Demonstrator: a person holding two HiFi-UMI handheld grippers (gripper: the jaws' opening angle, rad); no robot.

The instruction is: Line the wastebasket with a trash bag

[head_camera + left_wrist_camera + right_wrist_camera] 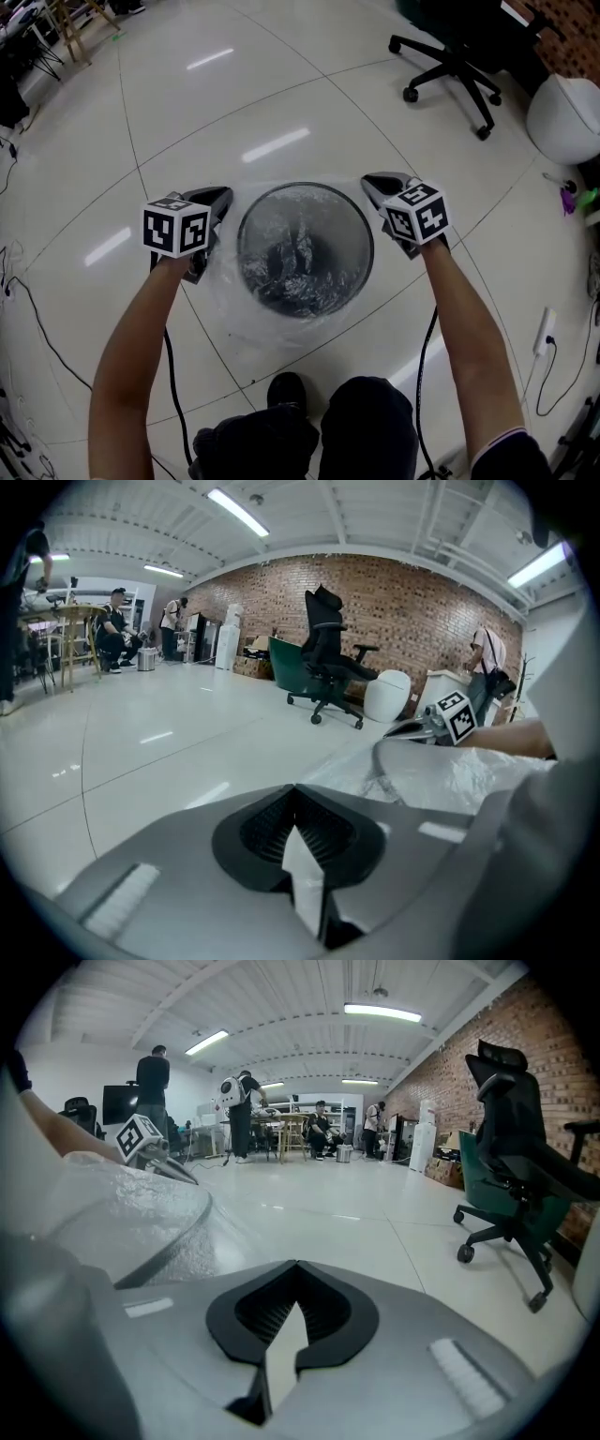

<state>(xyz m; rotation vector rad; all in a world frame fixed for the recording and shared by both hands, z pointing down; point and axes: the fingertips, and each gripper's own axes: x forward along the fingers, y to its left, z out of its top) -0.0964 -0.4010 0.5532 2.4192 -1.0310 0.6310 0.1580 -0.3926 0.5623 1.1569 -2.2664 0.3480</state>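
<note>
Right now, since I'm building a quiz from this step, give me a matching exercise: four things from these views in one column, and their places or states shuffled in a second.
Things:
1 basket
2 bag
3 chair
4 left gripper

Places or states:
A shut on the bag, at the basket's left side
B round, on the floor in the middle of the head view
C clear, draped over the rim
D black, on castors, upper right in the head view

Pairs: 1-B, 2-C, 3-D, 4-A

Open lab-style workspace — brick wall (pixel 375 602), office chair (pixel 459 61), glossy tiled floor (pixel 281 94).
</note>
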